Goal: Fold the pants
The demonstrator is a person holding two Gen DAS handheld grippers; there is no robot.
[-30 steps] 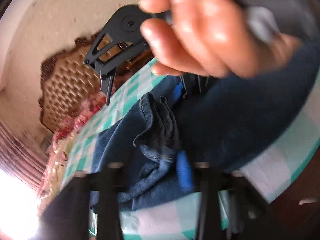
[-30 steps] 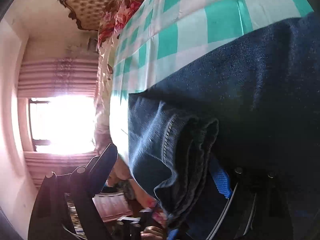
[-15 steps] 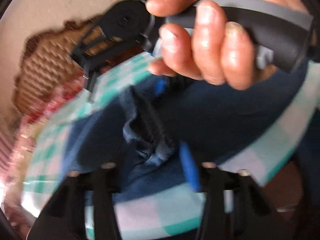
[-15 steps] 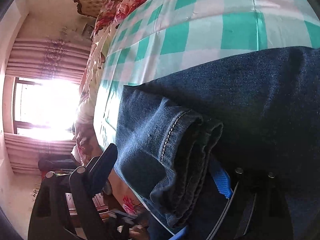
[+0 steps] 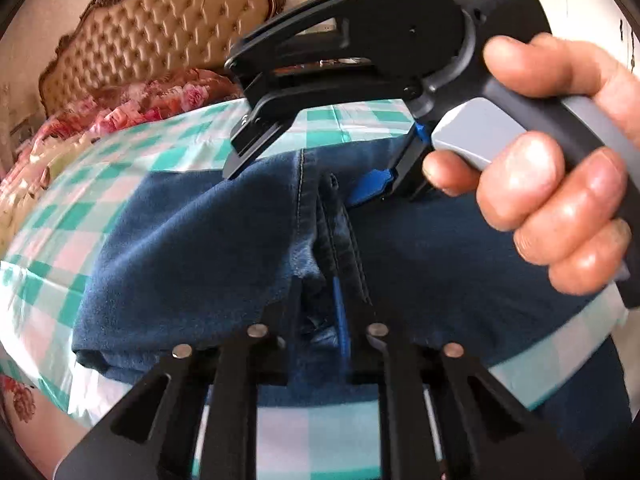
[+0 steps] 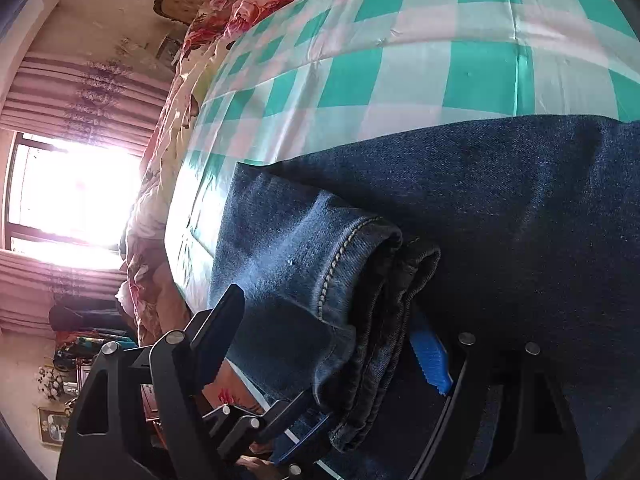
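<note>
Dark blue jeans (image 5: 192,232) lie folded on a green-and-white checked bedspread (image 5: 120,152). My left gripper (image 5: 324,292) is closing on a bunched stack of denim edges, and the fabric is pinched between its jaws. A hand (image 5: 552,184) holds my right gripper (image 5: 300,178) just beyond it, with the jaws wide astride the same edge. In the right wrist view the right gripper (image 6: 324,320) is narrowing slowly. The stitched, rolled edge of the jeans (image 6: 520,208) fills the gap and is not squeezed. The left gripper (image 6: 296,428) shows low in that view.
A tufted headboard (image 5: 152,40) and floral bedding (image 5: 140,100) lie at the far end of the bed. A bright window (image 6: 72,196) with pink curtains is on the left. The bedspread (image 6: 440,60) stretches beyond the jeans.
My left gripper has rolled, shifted sideways, and its jaws have drawn in onto the bunched denim edge. The right gripper has stayed in place, with its jaws a little narrower around the fold.
</note>
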